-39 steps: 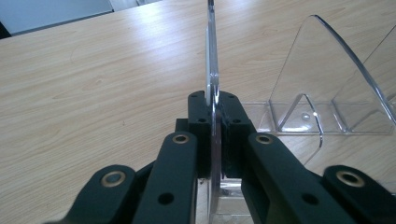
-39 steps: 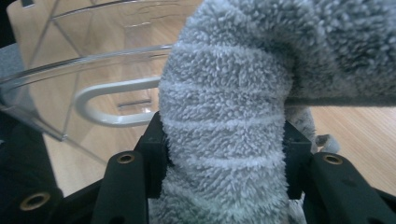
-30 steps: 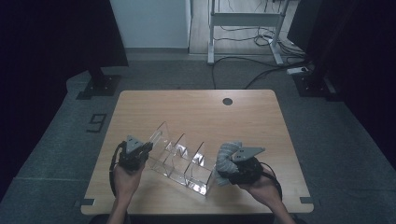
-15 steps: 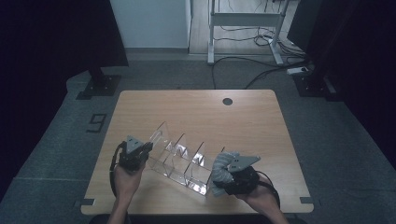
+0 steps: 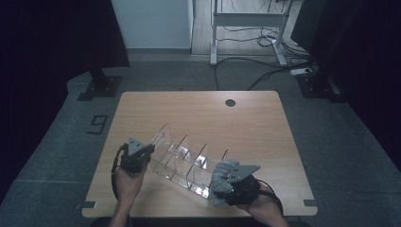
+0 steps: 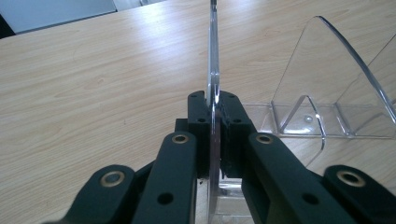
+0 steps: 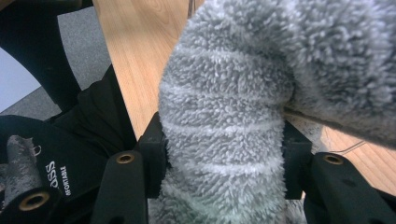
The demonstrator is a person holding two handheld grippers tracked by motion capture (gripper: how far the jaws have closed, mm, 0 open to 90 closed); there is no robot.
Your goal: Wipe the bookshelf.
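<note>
Shifted down toward the table's near edge, right gripper clenches a fluffy grey cloth for wiping; left gripper pinches the clear acrylic rack, steadying it.

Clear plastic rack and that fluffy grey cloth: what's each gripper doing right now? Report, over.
Left gripper shut on clear rack's end divider. Right gripper shut on grey cloth, at rack's near end. Table beyond rack bare.
</note>
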